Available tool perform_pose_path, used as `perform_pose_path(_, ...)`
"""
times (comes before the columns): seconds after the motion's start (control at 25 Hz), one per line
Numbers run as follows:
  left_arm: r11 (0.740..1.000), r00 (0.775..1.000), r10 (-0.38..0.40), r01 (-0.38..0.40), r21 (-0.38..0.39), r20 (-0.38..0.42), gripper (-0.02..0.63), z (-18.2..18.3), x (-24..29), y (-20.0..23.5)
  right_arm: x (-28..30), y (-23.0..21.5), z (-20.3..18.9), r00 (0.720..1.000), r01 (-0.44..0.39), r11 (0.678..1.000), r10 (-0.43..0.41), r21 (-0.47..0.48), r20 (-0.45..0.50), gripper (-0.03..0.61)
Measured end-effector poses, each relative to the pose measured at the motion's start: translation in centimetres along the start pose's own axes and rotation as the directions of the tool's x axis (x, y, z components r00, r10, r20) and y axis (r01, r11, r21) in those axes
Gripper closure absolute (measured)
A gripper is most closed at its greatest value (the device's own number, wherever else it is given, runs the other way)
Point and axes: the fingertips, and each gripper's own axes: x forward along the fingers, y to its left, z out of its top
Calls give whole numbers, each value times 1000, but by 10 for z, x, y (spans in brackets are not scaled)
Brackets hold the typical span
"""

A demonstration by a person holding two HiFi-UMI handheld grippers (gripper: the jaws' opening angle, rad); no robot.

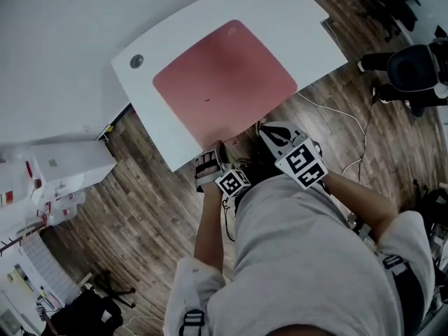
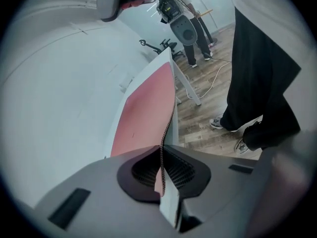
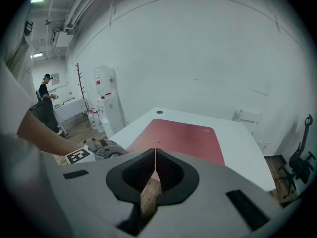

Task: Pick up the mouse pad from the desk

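A red mouse pad (image 1: 224,75) lies on the white desk (image 1: 294,19) and reaches to its near edge. My left gripper (image 1: 212,152) is at that edge. In the left gripper view its jaws (image 2: 161,155) are shut on the pad's (image 2: 146,113) near edge, which is lifted so that the black ribbed underside shows. My right gripper (image 1: 268,127) sits by the pad's near right corner with its jaws (image 3: 155,157) shut. Only a thin red sliver and some wood floor show in the slit between them. The pad (image 3: 183,138) stretches away ahead of it.
A grommet hole (image 1: 136,61) is at the desk's far left corner. Cables (image 1: 350,117) trail over the wood floor at the right, near a person in dark clothes (image 1: 413,68). White cabinets (image 1: 70,163) stand at the left. A water dispenser (image 3: 106,98) stands by the wall.
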Motion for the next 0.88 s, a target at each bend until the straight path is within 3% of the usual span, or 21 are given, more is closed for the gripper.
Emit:
perform_pose_path(0.2, 1000, 1000, -4, 4, 12, 0, 584, 7, 0, 10, 1, -5, 6, 1000, 5, 1000, -5, -27, 18, 537)
perform_pose_path(0.48, 996, 997, 81, -81, -35, -5, 585, 21, 3, 72, 15, -25, 24, 999, -13, 1000, 14, -16, 51, 537)
perform_pose_path(0.68, 986, 989, 150, -150, -79, -1, 584, 33, 14, 129, 39, -47, 37, 1000, -2, 991, 4, -133, 20, 537)
perform_pose_path(0.88, 979, 986, 165, -165, -122, -6, 584, 36, 28, 167, 66, -60, 40, 999, -20, 980, 12, -199, -42, 536)
